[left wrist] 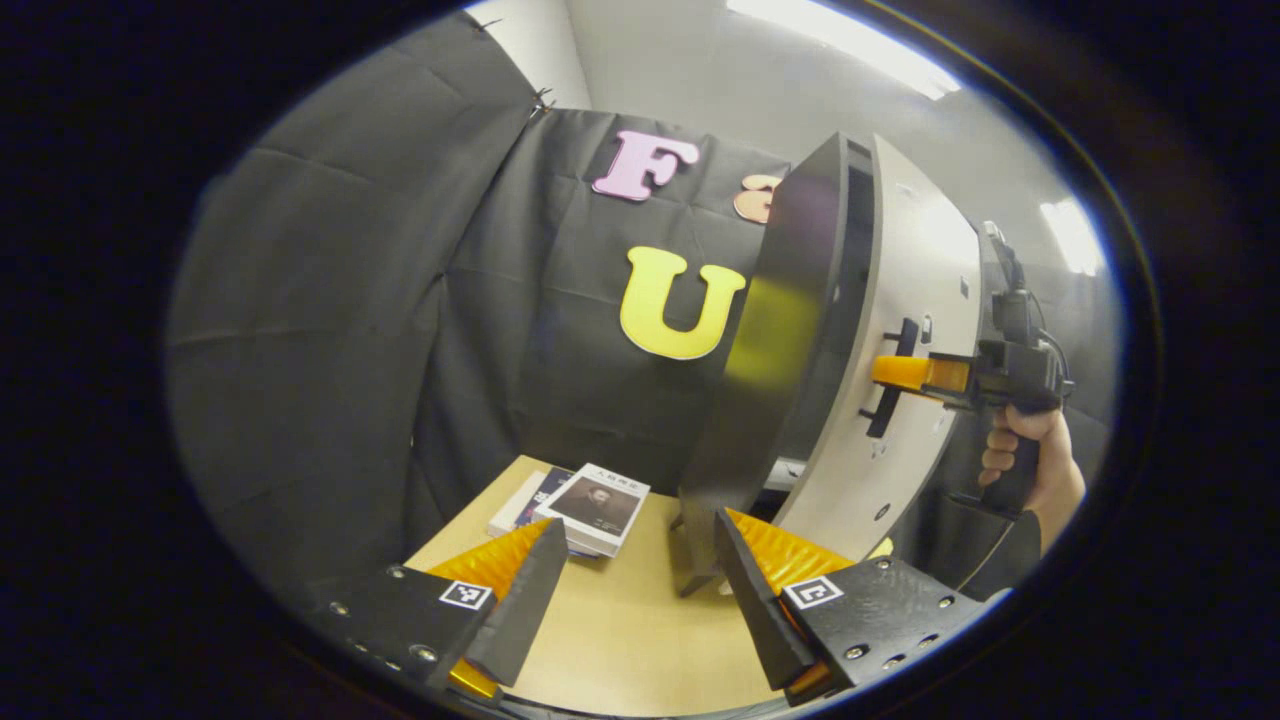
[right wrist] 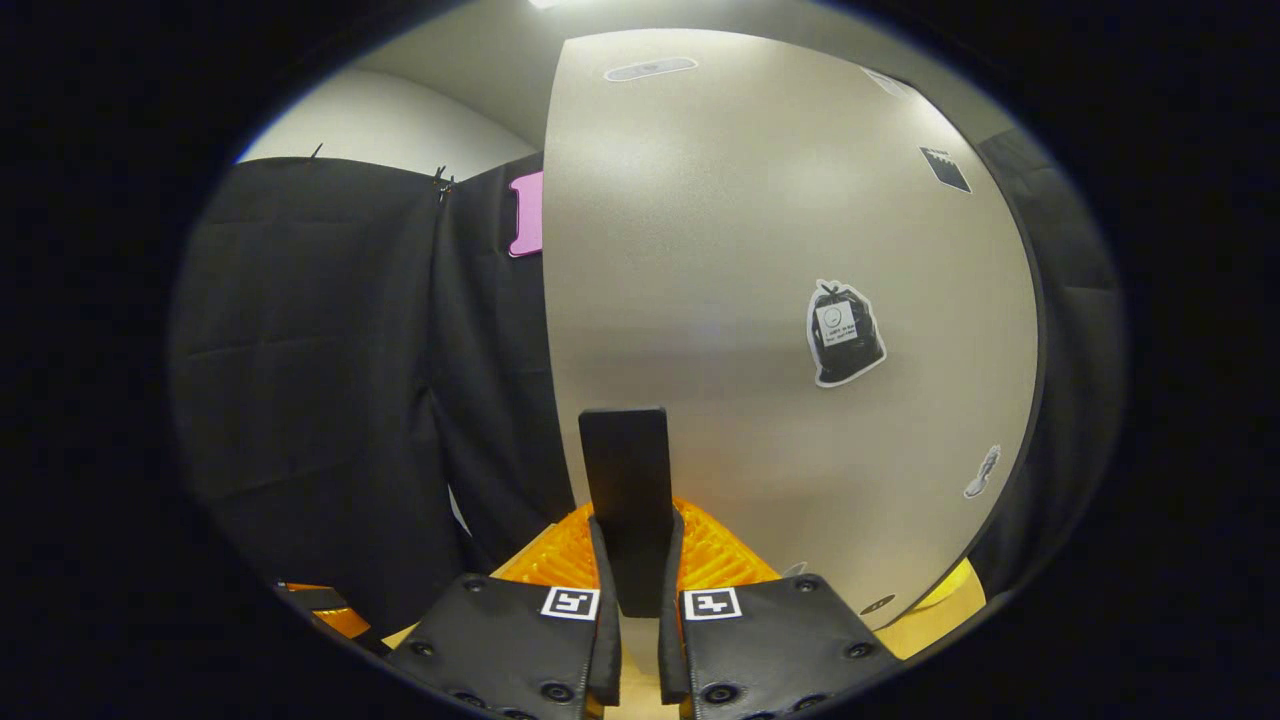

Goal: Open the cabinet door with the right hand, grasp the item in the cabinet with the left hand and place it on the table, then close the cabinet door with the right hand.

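1. The right hand-held gripper (right wrist: 636, 600) is pressed together on the flat black bar handle (right wrist: 627, 490) of the pale grey cabinet door (right wrist: 760, 300); in the right gripper view both fingers press on the handle's sides, and the handle stands upright between them.
2. In the left gripper view that same right hand-held gripper (left wrist: 905, 372) shows farther off, on the black handle (left wrist: 893, 380), with a person's hand (left wrist: 1030, 455) around its grip.
3. The grey cabinet door (left wrist: 900, 330) is swung partly away from the dark, glossy cabinet body (left wrist: 775, 340), with a gap showing between the two at the top.
4. The left hand-held gripper (left wrist: 635, 580) is spread wide, nothing between its fingers, and hovers above the light wooden table (left wrist: 620, 630).
5. A small stack of books (left wrist: 585, 508), the top one white-covered with a dark portrait, lies on the table ahead of the left hand-held gripper and slightly to its left, near the black cloth wall (left wrist: 350, 350).
6. The cabinet's base stands on the table just ahead of the left hand-held gripper's right finger.
7. A sticker of a black bag (right wrist: 843, 333) sits on the door face, up and to the right of the right hand-held gripper.
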Motion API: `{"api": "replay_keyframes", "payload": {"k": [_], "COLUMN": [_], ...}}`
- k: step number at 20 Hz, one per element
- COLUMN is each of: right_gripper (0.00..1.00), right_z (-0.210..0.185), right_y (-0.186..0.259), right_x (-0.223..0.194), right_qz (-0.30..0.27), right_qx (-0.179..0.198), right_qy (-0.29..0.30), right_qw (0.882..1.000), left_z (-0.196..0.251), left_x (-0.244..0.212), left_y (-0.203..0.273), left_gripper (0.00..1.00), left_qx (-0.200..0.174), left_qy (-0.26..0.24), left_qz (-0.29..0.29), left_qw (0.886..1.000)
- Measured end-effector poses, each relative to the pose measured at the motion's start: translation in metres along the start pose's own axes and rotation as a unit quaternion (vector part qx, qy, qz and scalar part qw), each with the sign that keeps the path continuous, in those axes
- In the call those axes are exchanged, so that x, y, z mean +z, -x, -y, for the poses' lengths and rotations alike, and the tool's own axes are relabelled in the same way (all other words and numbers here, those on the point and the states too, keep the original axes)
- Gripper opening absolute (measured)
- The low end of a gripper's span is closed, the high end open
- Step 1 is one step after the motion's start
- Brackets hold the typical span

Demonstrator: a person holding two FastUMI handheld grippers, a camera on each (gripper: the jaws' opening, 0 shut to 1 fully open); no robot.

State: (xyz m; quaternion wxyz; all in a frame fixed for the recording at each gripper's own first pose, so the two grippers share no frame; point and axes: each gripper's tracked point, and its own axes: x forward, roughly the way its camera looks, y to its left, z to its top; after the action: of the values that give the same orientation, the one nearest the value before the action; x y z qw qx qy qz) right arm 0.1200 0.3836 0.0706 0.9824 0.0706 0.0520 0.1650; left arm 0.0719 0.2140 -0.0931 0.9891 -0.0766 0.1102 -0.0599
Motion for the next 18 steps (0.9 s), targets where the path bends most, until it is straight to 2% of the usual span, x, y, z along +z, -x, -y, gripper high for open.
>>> {"api": "replay_keyframes", "payload": {"k": [9,13,18], "right_gripper": [0.16,0.17,0.15], "right_z": [0.007,0.013,0.020], "right_y": [0.041,0.048,0.055], "right_x": [-0.005,-0.007,-0.009], "right_qz": [-0.016,-0.022,-0.028], "right_qx": [0.038,0.054,0.065], "right_qy": [-0.013,-0.012,-0.014], "right_qw": [0.999,0.998,0.997], "left_z": [0.018,0.030,0.083], "left_x": [0.001,0.012,0.008], "left_y": [0.013,0.020,0.016], "left_gripper": [0.89,0.88,0.89], "left_qx": [-0.006,0.002,-0.045], "left_qy": [0.021,-0.039,-0.060], "left_qz": [-0.009,0.000,-0.002], "left_qw": [1.000,0.999,0.997]}}
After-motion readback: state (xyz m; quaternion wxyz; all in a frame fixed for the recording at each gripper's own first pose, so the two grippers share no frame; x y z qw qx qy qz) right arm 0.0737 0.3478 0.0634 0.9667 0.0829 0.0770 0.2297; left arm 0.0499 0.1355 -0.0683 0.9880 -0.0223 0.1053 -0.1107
